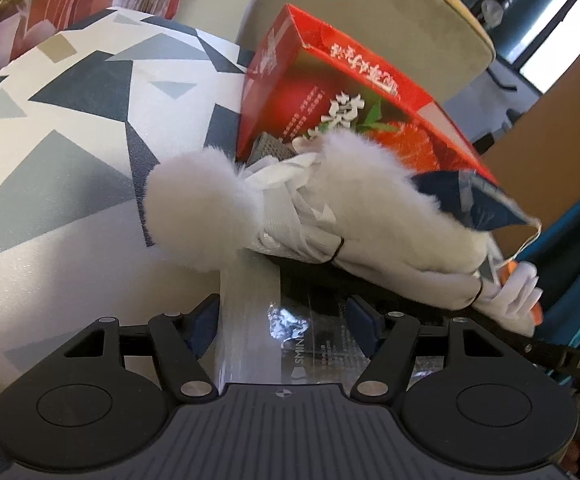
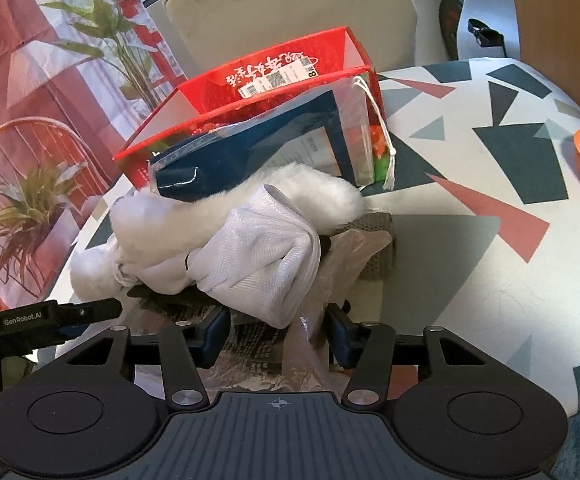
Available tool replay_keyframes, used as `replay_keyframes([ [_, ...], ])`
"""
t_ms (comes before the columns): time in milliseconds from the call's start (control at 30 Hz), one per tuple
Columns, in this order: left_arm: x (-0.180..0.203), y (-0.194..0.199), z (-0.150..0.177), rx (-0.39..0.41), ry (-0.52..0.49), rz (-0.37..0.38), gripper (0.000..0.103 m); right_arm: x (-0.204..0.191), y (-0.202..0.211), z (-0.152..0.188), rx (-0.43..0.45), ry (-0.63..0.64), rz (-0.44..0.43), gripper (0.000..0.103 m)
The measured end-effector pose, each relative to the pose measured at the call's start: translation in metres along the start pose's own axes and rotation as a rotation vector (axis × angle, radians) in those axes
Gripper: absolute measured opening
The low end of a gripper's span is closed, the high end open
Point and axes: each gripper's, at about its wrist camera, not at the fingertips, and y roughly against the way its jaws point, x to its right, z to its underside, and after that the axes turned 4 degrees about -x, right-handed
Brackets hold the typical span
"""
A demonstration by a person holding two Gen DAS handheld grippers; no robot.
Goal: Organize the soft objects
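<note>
Two tools angle downward over a desk (image 2: 470, 240) covered in a triangle-patterned cloth, both aimed at the same heap of soft things. The left tool (image 1: 281, 322) has its fingers well apart, straddling a clear plastic wrapper (image 1: 290, 344) with print on it; whether the pads touch it I cannot tell. Just ahead of it lies a white fur piece (image 1: 390, 232) bundled with white mesh cloth (image 1: 285, 216). The right tool (image 2: 275, 334) has its fingers part-way apart, with a corner of the mesh cloth (image 2: 265, 256) and a crinkled plastic bag (image 2: 306, 344) hanging between them; the pads do not visibly press on either. The fur (image 2: 314, 196) rests against a blue packet (image 2: 257, 152), which leans out of an open red box (image 2: 249, 120) tipped on the desk. In the right view the left tool's black arm (image 2: 49, 318) pokes in from the left edge, near the heap. Behind the box stands a beige chair (image 2: 290, 8).
</note>
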Motion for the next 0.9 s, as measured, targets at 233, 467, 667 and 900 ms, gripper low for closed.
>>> replay_keyframes([
  [233,-0.004,-0.012,-0.001,-0.040,-0.015,-0.021,0.069,0.002,-0.007,0.002,-0.016,-0.002,0.011,0.046],
  [467,0.003,-0.016,0.002,-0.046,-0.063,-0.045,0.070,0.005,-0.013,0.004,-0.027,-0.005,0.019,0.046],
  [667,0.003,-0.016,0.003,-0.066,-0.053,-0.010,0.070,0.007,-0.016,0.006,-0.032,-0.013,0.024,0.046],
  [900,0.010,-0.006,0.002,-0.058,-0.058,0.042,0.065,0.005,-0.009,0.004,-0.032,-0.016,0.004,0.046],
])
